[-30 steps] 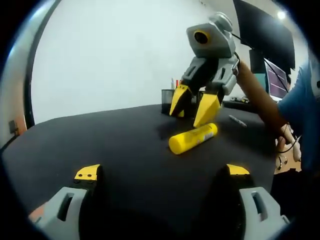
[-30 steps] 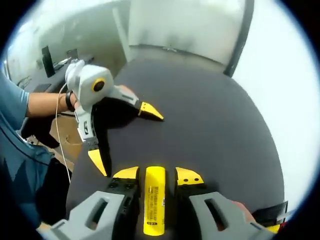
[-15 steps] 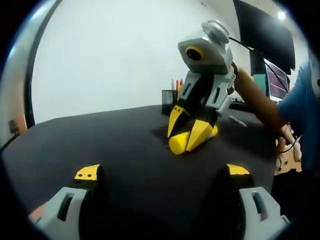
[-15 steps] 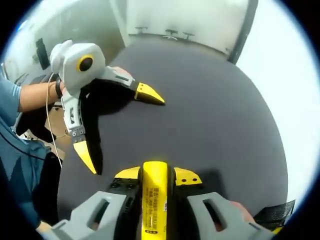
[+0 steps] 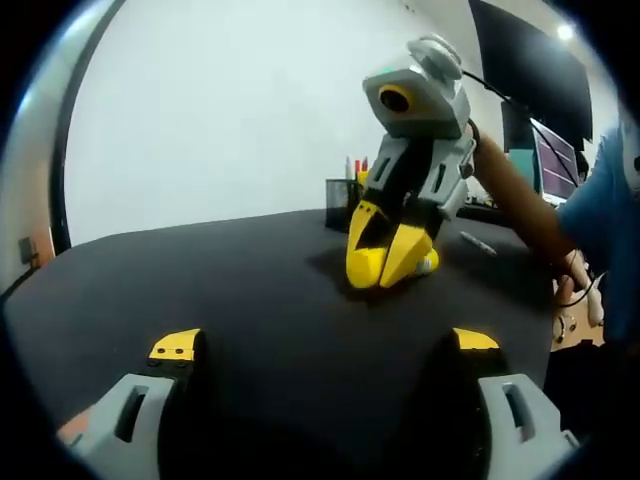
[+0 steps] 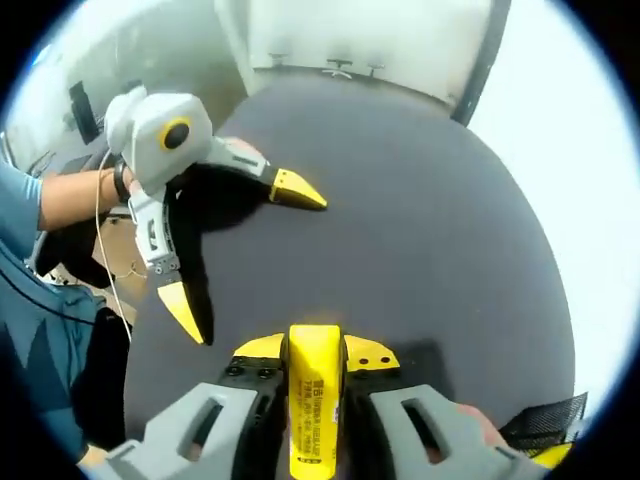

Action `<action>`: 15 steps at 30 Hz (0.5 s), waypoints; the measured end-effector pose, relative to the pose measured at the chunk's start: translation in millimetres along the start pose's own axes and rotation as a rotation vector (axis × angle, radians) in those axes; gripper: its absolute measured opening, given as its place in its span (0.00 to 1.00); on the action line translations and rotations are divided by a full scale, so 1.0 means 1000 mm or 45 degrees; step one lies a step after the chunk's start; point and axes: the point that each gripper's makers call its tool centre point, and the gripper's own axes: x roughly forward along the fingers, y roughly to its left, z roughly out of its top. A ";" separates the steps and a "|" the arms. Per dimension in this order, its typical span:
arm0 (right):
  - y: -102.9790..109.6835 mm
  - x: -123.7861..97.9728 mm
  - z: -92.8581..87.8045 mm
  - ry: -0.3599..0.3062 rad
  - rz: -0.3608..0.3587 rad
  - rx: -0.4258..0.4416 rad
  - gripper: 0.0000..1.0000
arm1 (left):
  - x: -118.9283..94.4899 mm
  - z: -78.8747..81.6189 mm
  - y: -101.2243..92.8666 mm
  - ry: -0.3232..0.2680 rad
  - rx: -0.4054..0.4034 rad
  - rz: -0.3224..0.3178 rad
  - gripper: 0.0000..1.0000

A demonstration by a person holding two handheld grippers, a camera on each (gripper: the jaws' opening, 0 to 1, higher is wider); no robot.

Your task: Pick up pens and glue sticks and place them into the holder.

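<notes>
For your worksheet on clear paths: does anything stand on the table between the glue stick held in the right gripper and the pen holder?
Nothing visible does: the right gripper holds the yellow glue stick, and the black pen holder stands just behind it on the dark table.

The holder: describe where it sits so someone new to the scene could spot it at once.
In the left gripper view, find the black table and follow it to its far edge. Just behind the right hand-held gripper, which clamps a yellow glue stick, stands the holder. It is a dark upright cup with pens poking from its top.
</notes>
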 end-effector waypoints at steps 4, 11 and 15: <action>-0.010 -0.022 0.005 -0.051 -0.028 0.019 0.17 | 0.000 0.000 0.001 0.001 -0.002 0.004 0.95; -0.033 -0.051 0.008 -0.133 -0.063 0.092 0.17 | 0.000 0.000 0.002 0.010 -0.009 0.007 0.95; -0.040 -0.068 0.005 -0.183 -0.089 0.136 0.17 | 0.001 0.001 0.002 0.026 -0.017 -0.004 0.96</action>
